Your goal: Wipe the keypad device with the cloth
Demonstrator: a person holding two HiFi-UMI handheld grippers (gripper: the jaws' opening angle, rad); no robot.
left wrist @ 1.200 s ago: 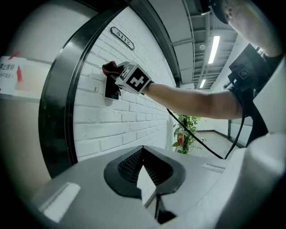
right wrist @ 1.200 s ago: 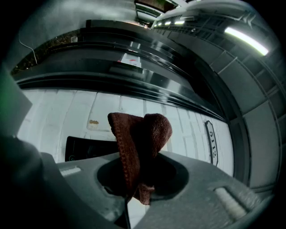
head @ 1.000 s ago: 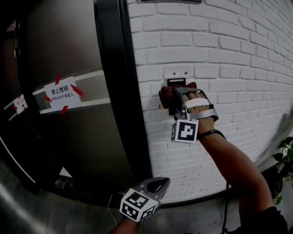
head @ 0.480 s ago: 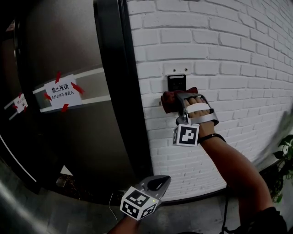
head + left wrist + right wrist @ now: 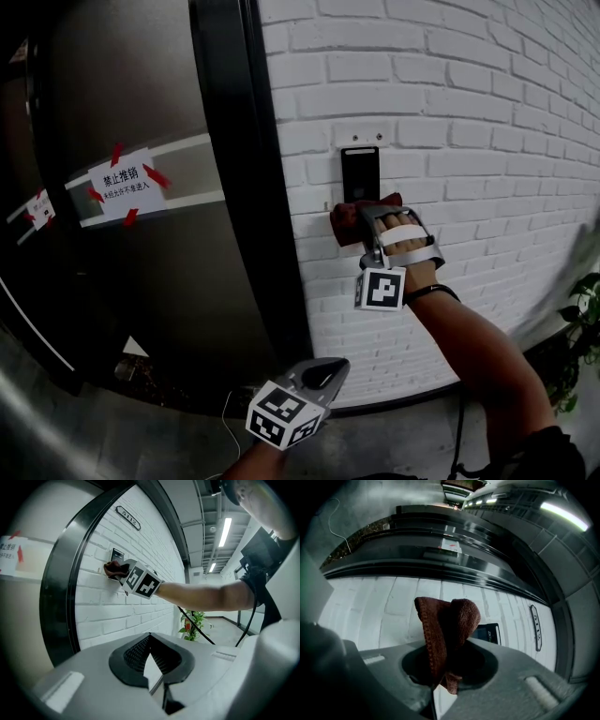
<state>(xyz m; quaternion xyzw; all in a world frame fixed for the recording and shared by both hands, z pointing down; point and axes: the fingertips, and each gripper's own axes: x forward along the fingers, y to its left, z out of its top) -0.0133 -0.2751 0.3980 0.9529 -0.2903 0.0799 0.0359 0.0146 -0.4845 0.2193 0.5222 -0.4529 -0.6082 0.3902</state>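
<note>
A black keypad device (image 5: pixel 360 173) is mounted on the white brick wall (image 5: pixel 450 103); it also shows as a small panel (image 5: pixel 487 632) and far off (image 5: pixel 116 555). My right gripper (image 5: pixel 361 220) is shut on a dark red cloth (image 5: pixel 352 217), which sits against the wall just below the keypad device. The cloth (image 5: pixel 445 630) bunches up between the jaws and hides part of the device. My left gripper (image 5: pixel 314 380) hangs low near the floor, away from the wall, jaws closed with nothing between them (image 5: pixel 154 667).
A dark metal door frame (image 5: pixel 234 169) runs left of the keypad, with a door carrying a taped paper notice (image 5: pixel 127 187). A green plant (image 5: pixel 581 328) stands at the lower right. A number plate (image 5: pixel 128 517) is fixed high on the wall.
My right gripper has slid down the wall with the cloth, uncovering the keypad device that it hid a second ago. The left gripper has barely moved.
</note>
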